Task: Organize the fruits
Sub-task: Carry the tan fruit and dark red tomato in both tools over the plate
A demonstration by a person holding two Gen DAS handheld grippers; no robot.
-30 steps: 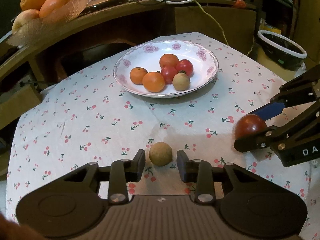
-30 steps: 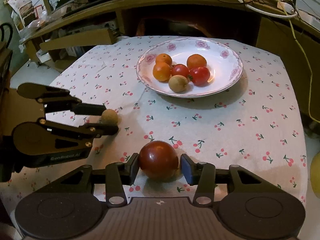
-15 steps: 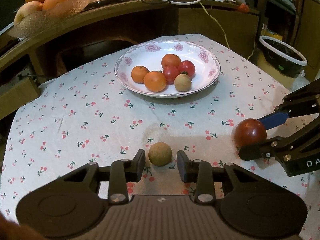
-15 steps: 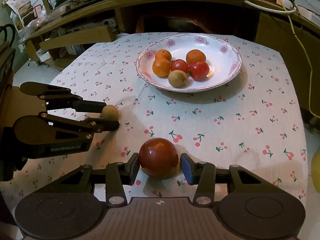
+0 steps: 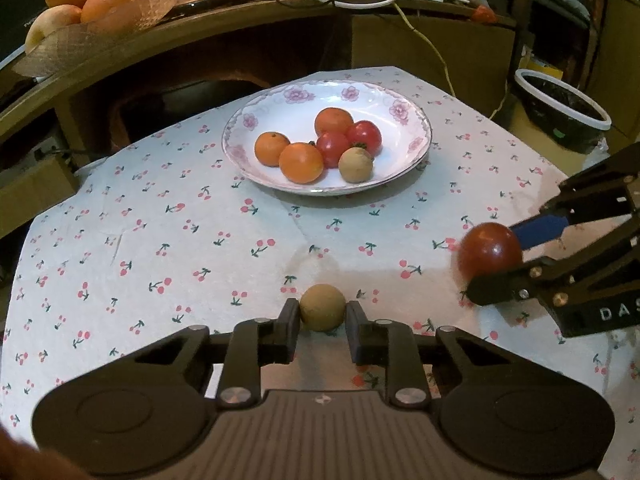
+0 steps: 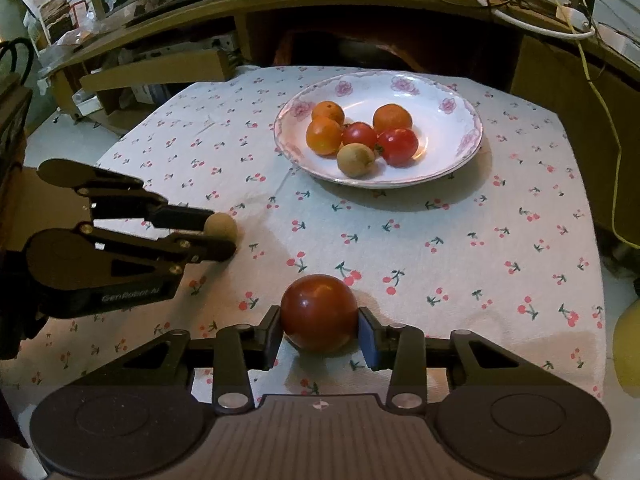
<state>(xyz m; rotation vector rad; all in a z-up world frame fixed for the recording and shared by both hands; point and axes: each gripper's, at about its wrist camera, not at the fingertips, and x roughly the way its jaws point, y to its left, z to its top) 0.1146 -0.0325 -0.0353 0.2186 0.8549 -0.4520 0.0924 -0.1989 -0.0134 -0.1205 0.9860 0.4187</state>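
Observation:
A small round brown fruit (image 5: 322, 313) rests on the cherry-print cloth, and my left gripper (image 5: 322, 309) is shut on it, both pads against its sides. The right wrist view shows the same gripper (image 6: 222, 232) from the side. A dark red tomato (image 6: 319, 312) sits between the fingers of my right gripper (image 6: 319, 318), whose jaws are closing, the pads touching the tomato's flanks. The tomato (image 5: 490, 251) also shows at the right of the left wrist view. Farther back a white floral plate (image 5: 420, 120) holds several oranges, tomatoes and one brown fruit.
Behind the table runs a dark wooden desk (image 5: 240, 20) with cables and a mesh basket of oranges (image 5: 92, 4). A black bin with a white rim (image 5: 560, 108) stands to the right. A yellow object (image 6: 630, 344) sits past the table's right edge.
Both pairs of jaws have narrowed: the left onto the brown fruit, the right onto the dark red tomato. Neither hand has shifted.

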